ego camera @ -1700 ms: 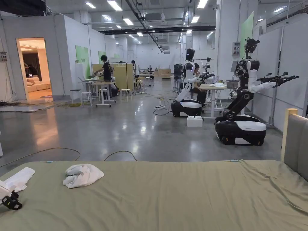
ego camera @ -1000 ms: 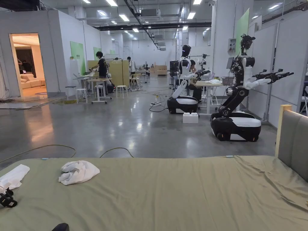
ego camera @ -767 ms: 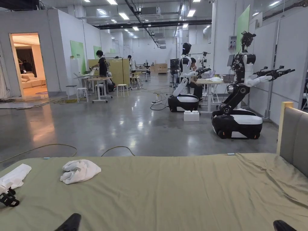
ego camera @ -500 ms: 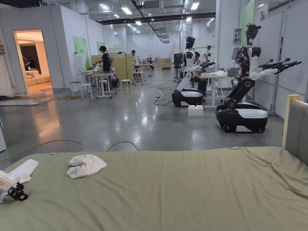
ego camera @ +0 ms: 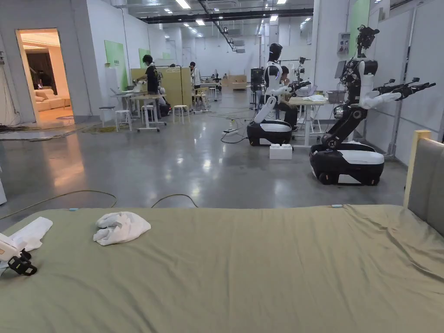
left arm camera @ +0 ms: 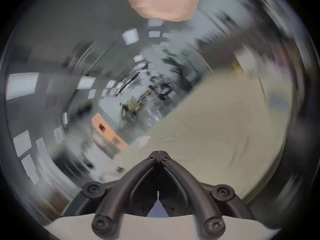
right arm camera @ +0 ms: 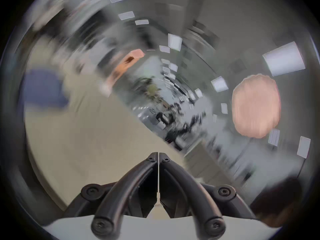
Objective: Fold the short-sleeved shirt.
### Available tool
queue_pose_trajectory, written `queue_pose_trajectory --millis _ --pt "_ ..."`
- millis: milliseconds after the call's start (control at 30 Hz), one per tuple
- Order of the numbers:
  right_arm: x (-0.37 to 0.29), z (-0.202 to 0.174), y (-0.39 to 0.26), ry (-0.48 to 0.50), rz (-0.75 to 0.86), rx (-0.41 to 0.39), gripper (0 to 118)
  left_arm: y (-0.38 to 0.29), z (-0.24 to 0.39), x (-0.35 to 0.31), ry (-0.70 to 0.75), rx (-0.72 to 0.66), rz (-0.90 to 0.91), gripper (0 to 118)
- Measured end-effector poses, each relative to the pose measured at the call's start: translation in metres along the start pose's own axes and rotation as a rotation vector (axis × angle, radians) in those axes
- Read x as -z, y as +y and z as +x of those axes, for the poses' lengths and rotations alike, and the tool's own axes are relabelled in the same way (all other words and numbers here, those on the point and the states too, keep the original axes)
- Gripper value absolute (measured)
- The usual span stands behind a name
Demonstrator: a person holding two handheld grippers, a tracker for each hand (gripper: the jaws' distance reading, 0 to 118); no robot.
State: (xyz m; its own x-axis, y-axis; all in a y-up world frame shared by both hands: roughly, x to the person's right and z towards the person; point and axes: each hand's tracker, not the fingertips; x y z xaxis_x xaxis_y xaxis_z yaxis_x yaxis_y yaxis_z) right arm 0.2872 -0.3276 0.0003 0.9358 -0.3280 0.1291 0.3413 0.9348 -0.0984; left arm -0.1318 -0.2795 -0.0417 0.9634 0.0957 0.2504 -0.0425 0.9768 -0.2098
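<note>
A crumpled white shirt (ego camera: 121,227) lies bunched on the olive-green bed (ego camera: 260,277), toward its left far side, its longer spread running roughly left to right; collar, sleeves and front cannot be made out in the heap. A second white cloth (ego camera: 29,233) lies flatter near the bed's left edge, cut off by the frame, beside a white-and-black device (ego camera: 15,260). In the left gripper view, the left tongs (left arm camera: 159,154) are closed tip to tip on nothing, above blurred bedding. In the right gripper view, the right tongs (right arm camera: 158,155) are likewise closed and empty. Both gripper views are heavily smeared. Beyond the bed, two wheeled robots (ego camera: 349,143) stand on the polished floor (ego camera: 173,169).
</note>
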Motion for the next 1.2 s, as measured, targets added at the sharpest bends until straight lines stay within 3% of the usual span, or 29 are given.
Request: queue_pose_trajectory --millis 33,67,200,333,633,767,800,833,933,1067,1200 --pt "-0.004 -0.005 -0.002 -0.010 0.003 0.056 1 -0.003 0.000 0.001 0.051 0.020 -0.005 0" --pt "-0.005 -0.006 -0.004 -0.031 0.005 0.050 1 -0.005 0.000 0.002 0.108 0.065 -0.024 0" --pt "-0.008 -0.021 -0.005 -0.058 -0.009 -0.115 1 -0.005 0.000 -0.006 0.084 0.090 -0.036 0" --pt "-0.009 -0.026 -0.003 -0.022 -0.017 -0.119 1 -0.001 -0.005 -0.006 0.072 0.020 -0.014 0" --pt "0.001 -0.045 -0.011 0.083 -0.060 -0.227 1 -0.008 -0.025 0.017 0.112 0.000 -0.095 0" --pt "0.012 -0.049 -0.024 0.138 -0.109 -0.228 1 -0.027 -0.055 0.058 0.219 0.032 -0.229 0" --pt "0.016 -0.048 -0.027 0.149 -0.133 -0.208 1 -0.033 -0.067 0.074 0.224 0.030 -0.290 6" --pt "0.021 -0.046 -0.032 0.158 -0.161 -0.182 1 -0.040 -0.078 0.087 0.212 0.012 -0.324 19" --pt "0.030 -0.041 -0.042 0.149 -0.219 -0.155 1 -0.062 -0.123 0.134 0.166 -0.102 -0.446 76" --pt "0.040 -0.031 -0.053 0.128 -0.293 -0.174 1 -0.107 -0.195 0.217 0.220 -0.301 -0.608 80" --pt "0.044 -0.017 -0.060 0.122 -0.369 -0.147 1 -0.140 -0.230 0.275 0.311 -0.302 -0.680 80"
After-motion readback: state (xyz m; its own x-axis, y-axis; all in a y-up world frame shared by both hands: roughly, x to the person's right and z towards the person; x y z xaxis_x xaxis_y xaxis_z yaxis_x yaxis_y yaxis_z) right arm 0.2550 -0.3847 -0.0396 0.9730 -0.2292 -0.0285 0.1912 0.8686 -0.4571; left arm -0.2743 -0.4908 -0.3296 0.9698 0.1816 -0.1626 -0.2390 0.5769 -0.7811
